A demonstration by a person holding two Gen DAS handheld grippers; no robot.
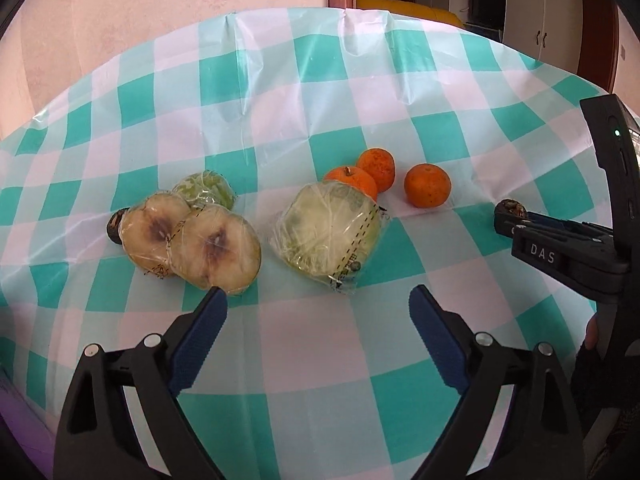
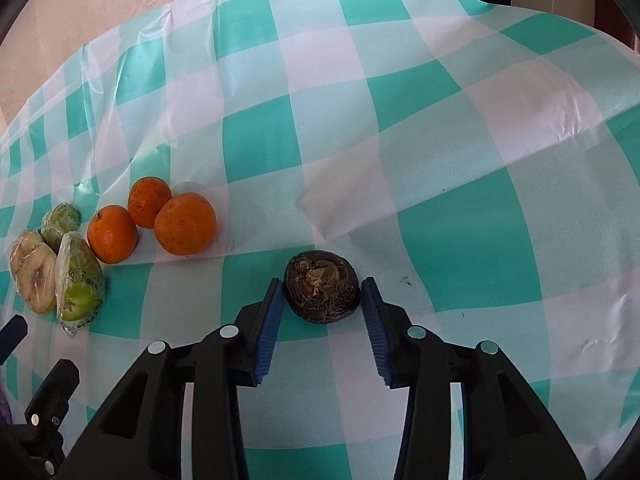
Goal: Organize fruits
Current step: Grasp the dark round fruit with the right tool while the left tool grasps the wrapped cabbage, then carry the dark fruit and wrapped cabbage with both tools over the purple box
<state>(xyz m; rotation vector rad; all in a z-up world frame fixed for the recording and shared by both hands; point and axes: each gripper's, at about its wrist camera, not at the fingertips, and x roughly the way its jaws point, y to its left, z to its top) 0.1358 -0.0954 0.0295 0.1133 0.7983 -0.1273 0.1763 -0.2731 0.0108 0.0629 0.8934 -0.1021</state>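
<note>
Grip matters: right gripper (image 2: 322,300) clamps the dark brown wrinkled round fruit (image 2: 321,286) at lower centre, so lift straight; left gripper (image 1: 318,306) hangs apart, empty.

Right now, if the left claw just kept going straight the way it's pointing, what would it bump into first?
Probably the wrapped green fruit, which lies just ahead of the open left claw, slightly right of centre. The wrapped cut fruit halves sit near its left fingertip. Depth is hard to judge through the fisheye.

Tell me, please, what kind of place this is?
Probably a home dining area. A table wears a teal-and-white checked plastic tablecloth, oranges and wrapped cut fruit lie on it, and a doorway behind shows white cupboards.
</note>
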